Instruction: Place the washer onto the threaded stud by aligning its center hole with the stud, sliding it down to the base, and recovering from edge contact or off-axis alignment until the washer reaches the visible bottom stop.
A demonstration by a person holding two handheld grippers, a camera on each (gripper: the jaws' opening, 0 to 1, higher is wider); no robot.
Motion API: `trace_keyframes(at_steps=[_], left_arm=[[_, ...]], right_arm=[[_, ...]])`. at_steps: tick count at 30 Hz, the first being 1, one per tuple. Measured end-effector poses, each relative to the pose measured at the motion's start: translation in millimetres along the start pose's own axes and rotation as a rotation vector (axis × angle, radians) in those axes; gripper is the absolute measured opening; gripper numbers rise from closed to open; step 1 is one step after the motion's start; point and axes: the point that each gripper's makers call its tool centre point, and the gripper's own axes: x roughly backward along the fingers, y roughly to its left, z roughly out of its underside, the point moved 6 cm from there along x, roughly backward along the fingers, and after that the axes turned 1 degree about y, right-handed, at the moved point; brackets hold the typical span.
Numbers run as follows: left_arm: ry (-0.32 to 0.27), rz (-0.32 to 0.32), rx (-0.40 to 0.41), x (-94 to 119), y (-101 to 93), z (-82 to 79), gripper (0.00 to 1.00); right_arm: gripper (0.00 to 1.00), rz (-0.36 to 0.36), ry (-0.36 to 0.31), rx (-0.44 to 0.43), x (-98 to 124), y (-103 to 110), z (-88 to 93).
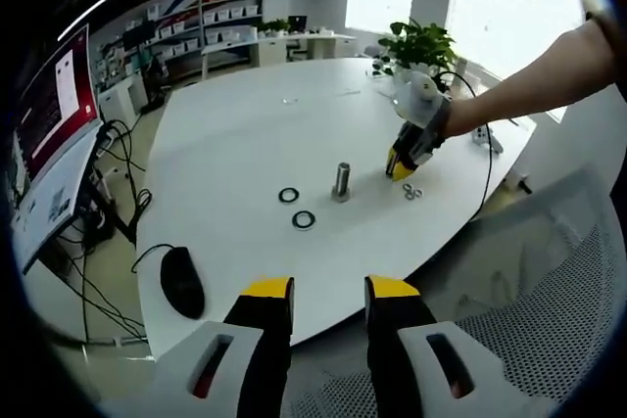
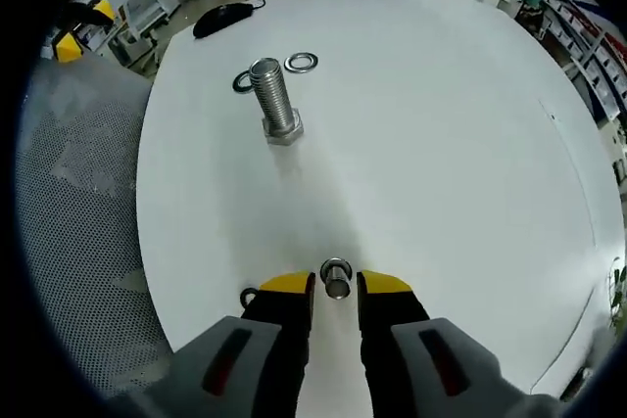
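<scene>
A threaded stud [image 1: 341, 181] [image 2: 273, 95] stands upright on its hex base on the white table [image 1: 245, 134] [image 2: 441, 124]. Two larger washers [image 1: 288, 195] [image 1: 304, 219] lie flat beside it; in the right gripper view one washer [image 2: 302, 63] shows whole and the other [image 2: 241, 82] is partly behind the stud. My right gripper [image 2: 336, 291] [image 1: 400, 169] is low at the table, jaws slightly apart around a small metal washer [image 2: 336, 278] [image 1: 411, 189]. Another small ring [image 2: 248, 296] lies just left of its jaws. My left gripper [image 1: 329, 291] hovers open and empty off the table's near edge.
A black mouse [image 1: 182, 281] [image 2: 223, 17] with a cable lies near the table edge. A monitor [image 1: 54, 134] stands at the left, a potted plant [image 1: 421, 46] at the far end. A mesh chair [image 1: 509, 310] [image 2: 69, 222] sits beside the table. A person's arm [image 1: 529, 85] holds my right gripper.
</scene>
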Motion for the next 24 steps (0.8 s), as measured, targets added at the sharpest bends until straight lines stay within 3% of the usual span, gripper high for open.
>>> trace_keyframes(at_steps=[13,24], left_arm=[[0.015,0.014,-0.002,-1,-1.5,1.1,0.26],[0.006,0.032,-0.011,0,-4.3,0.2,0.26]], right_arm=[[0.23,-0.002,-0.015,-0.093,9,5,32.7],[0.24,0.001,-0.001,-0.108,17,27,30.1]])
